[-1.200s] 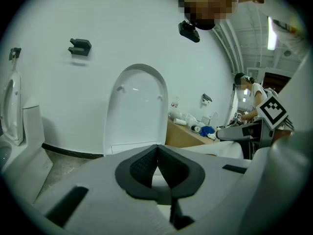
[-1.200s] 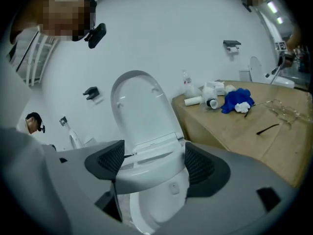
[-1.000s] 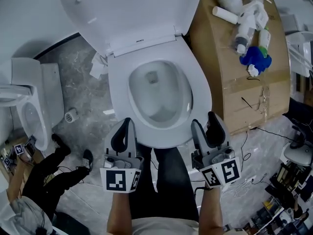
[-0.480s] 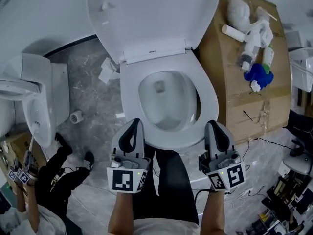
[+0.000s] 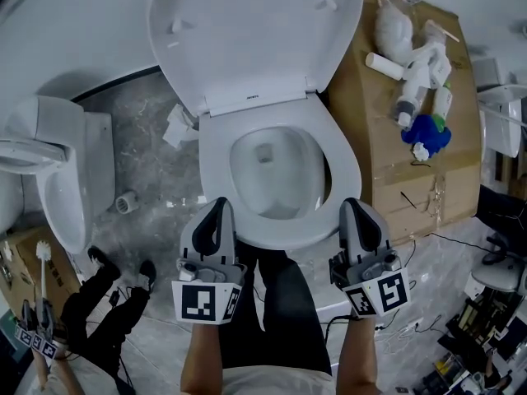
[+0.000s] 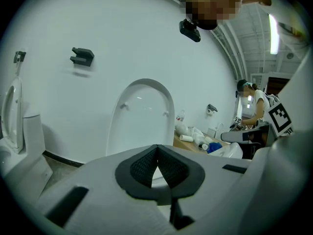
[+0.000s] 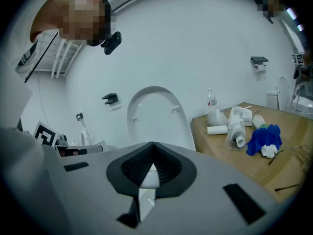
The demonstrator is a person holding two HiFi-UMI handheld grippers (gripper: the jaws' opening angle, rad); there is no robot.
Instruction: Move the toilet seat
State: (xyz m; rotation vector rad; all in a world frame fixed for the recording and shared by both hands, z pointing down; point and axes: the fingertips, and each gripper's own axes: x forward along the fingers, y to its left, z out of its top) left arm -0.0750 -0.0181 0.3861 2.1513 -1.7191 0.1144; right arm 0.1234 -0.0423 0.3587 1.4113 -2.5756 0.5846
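Seat (image 5: 346,163) lies flat on the bowl, its front edge just ahead of both jaw tips, lid (image 5: 247,31) upright beyond. Left gripper (image 5: 216,212) is clenched, empty. Right gripper (image 5: 354,212) has just been closing, with nothing between its jaws. The move seems not yet started.

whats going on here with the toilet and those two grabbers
A person holds a gripper in each hand. The lid is up and the toilet seat is down on the bowl. The left gripper and right gripper are at the seat's front rim, both shut; the right one's jaws have just been closing. Neither shows anything clamped.
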